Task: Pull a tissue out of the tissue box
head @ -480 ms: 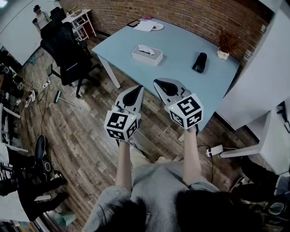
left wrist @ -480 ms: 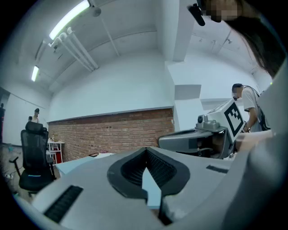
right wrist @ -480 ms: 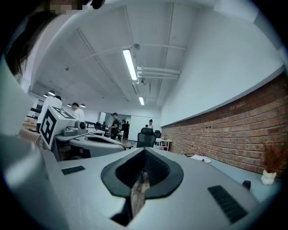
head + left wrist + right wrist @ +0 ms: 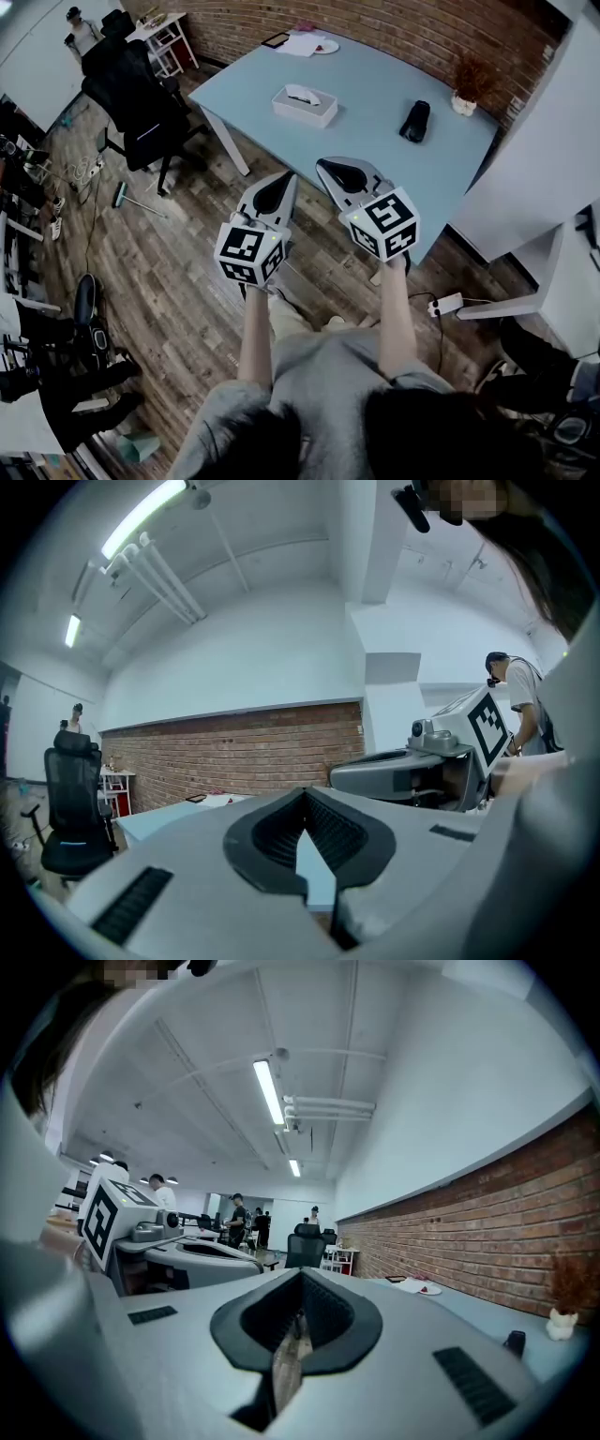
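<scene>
Tissue box [image 4: 305,106]: a low white rectangular carton with a white tissue [image 4: 302,94] standing up out of its top slot. It sits toward the left end of the pale-blue surface [image 4: 375,80], set in a little from the near long edge, with bare top on every side of it.

The head view alone shows the box. It also shows a dark object [image 4: 414,122] well apart to the box's right, a small potted dried plant [image 4: 466,94] near the far right corner, and a plate with papers [image 4: 307,44] at the far end. The left gripper [image 4: 281,183] and right gripper [image 4: 328,169] are held side by side over the wooden floor [image 4: 178,272], short of the near edge and well apart from the box.

The left gripper view shows its jaws clenched tip to tip with nothing between them. The brick wall [image 4: 234,747] lies beyond. The right gripper view shows the same: jaws pressed together and empty. People [image 4: 234,1218] stand in the room behind, and the plant and plate show low along the wall.

A black office chair [image 4: 136,103] stands off the left corner. A white cabinet [image 4: 544,159] closes in the right end.
</scene>
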### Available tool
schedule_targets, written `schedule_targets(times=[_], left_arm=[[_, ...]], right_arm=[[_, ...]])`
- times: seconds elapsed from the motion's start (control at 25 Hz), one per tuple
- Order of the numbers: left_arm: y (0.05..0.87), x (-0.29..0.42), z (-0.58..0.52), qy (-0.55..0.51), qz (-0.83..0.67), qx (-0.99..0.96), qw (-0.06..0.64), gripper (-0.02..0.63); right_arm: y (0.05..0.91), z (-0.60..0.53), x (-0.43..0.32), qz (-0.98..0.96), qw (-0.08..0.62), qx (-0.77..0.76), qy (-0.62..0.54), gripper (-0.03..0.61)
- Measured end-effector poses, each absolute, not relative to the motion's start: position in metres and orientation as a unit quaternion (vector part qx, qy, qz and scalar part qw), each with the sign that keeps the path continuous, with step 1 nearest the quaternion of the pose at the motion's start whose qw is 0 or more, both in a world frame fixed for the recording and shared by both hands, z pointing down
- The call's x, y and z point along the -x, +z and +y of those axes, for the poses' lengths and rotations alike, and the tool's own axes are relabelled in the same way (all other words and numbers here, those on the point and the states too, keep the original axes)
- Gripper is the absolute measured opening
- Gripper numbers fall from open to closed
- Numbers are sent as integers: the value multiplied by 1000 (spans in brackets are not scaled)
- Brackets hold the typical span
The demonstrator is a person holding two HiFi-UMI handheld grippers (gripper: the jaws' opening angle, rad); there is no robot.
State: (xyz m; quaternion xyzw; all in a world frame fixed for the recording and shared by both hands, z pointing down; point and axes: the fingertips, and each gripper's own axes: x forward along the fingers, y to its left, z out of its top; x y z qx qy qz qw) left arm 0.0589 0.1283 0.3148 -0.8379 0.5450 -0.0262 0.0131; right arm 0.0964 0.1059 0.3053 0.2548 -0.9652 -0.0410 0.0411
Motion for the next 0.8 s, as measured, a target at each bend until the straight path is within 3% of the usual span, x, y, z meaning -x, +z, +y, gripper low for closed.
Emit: schedule_targets(times=[0.28,0.8], left_arm=[[326,-50,126,-39,548,835,-8,3],[341,-4,52,-22,522,852,-39,3]], right_arm=[[312,95,-93,-965,26,-260,-1,-2],[330,24,-65,-950,61,-305,8,-2]])
